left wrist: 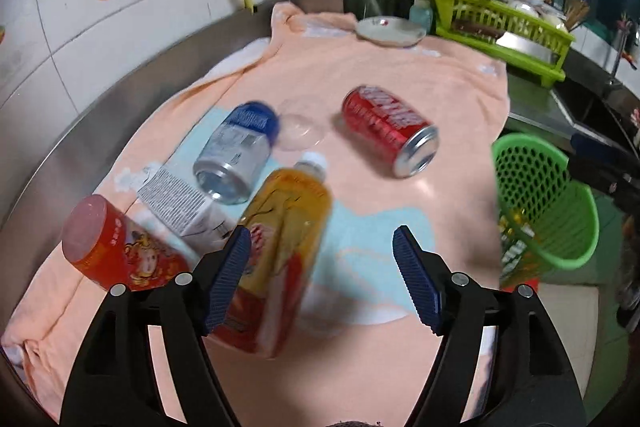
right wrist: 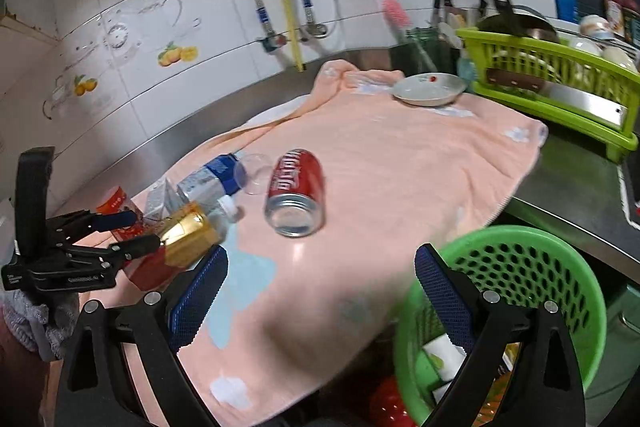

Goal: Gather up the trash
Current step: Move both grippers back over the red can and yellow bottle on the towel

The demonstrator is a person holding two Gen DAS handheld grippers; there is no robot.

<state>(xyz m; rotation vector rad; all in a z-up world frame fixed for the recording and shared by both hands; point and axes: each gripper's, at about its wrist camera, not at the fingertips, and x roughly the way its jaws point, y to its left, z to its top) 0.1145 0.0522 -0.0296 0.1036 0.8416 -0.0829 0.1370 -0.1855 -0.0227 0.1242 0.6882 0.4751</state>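
five pieces of trash are lying on the peach towel (left wrist: 400, 75) i'm looking down on: a red soda can (left wrist: 390, 129) on its side, a clear water bottle (left wrist: 236, 151) with a blue label, a yellow juice bottle (left wrist: 284, 227) with a white cap, a small white carton (left wrist: 180, 203), and a red cup-shaped container (left wrist: 120, 251) at the left edge. a clear plastic lid (left wrist: 300, 125) is resting between the water bottle and the soda can.

i'm holding my left gripper (left wrist: 322, 279) over the near part of the towel with its fingers standing apart and gripping nothing. the left finger is sitting just in front of the juice bottle's lower half; from the right wrist view it looks close against the bottle, though i cannot tell whether it is touching.

my right gripper (right wrist: 320, 295) is hanging at the towel's near right corner, fingers spread wide and empty, with the right finger overlapping the rim of the green mesh basket (right wrist: 560, 267). that basket is sitting below the counter (right wrist: 568, 183) edge, already holding some packaging.

a white dish (right wrist: 430, 89) is sitting at the far end of the towel, beside a lime green dish rack (right wrist: 560, 83).
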